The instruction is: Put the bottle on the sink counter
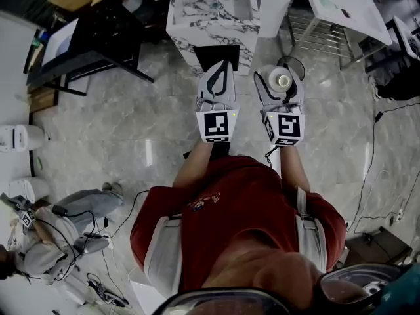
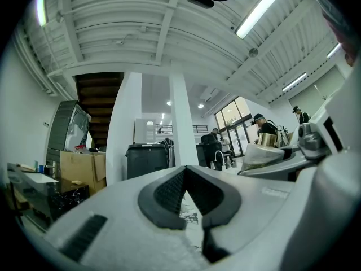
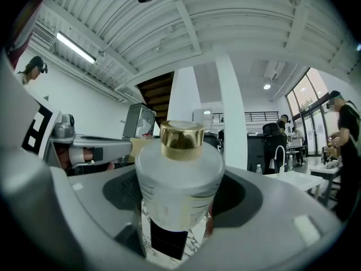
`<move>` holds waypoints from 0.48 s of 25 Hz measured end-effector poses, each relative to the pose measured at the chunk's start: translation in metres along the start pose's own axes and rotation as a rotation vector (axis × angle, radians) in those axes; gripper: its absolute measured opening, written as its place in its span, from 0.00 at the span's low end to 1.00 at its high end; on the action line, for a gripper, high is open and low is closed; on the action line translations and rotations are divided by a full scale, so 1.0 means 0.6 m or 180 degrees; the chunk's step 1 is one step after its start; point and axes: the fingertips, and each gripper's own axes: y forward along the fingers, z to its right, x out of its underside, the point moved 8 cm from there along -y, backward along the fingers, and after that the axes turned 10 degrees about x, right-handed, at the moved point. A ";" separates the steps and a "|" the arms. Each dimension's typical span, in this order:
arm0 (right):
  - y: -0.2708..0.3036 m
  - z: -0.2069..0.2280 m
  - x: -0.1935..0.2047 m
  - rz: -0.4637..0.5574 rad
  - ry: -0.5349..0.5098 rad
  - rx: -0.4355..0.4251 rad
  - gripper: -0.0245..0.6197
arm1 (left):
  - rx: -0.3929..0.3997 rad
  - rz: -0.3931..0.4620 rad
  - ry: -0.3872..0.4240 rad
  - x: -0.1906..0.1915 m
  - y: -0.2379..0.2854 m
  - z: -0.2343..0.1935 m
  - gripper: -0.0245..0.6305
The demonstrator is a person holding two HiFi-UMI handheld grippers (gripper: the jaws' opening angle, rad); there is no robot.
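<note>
Bottle pinched in the right tool, not on the table yet

Head view first: the person in the red top [image 1: 236, 222] has both tools out front, side by side over the grey tiled floor [image 1: 131, 123]. The right tool [image 1: 280, 71] is clamped on the bottle [image 1: 283, 81], one jaw on each side of its body. In the right gripper view it's a frosted white bottle [image 3: 179, 185] with a gold cap [image 3: 181, 138] and a dark label low down, sitting upright between the pads.

The left tool [image 1: 222, 67] is just at 9 o'clock of the right one, close but not touching. Its jaws are pressed together at the tips with nothing between them, which is easy to see in the left gripper view [image 2: 185, 171].

The marble-topped table [image 1: 213, 12] is at 12 o'clock from the tools, near but past the jaw tips, so the bottle is up in the air and not resting on anything. A plain white table [image 1: 348, 8] sits at about 1 o'clock. Another person [image 1: 46, 241] is down on the floor at 8 o'clock with some cables around.
</note>
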 end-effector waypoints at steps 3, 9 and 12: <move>0.038 -0.004 0.005 -0.0046 -0.0024 -0.0026 0.57 | -0.0031 -0.0025 -0.0031 0.013 0.022 -0.025 0.04; 0.119 -0.033 0.014 -0.0090 -0.0019 -0.0054 0.57 | -0.0046 -0.0070 -0.0043 0.034 0.057 -0.095 0.04; 0.153 -0.041 0.016 -0.0121 -0.0009 -0.0030 0.57 | -0.0027 -0.0086 -0.0043 0.039 0.075 -0.123 0.04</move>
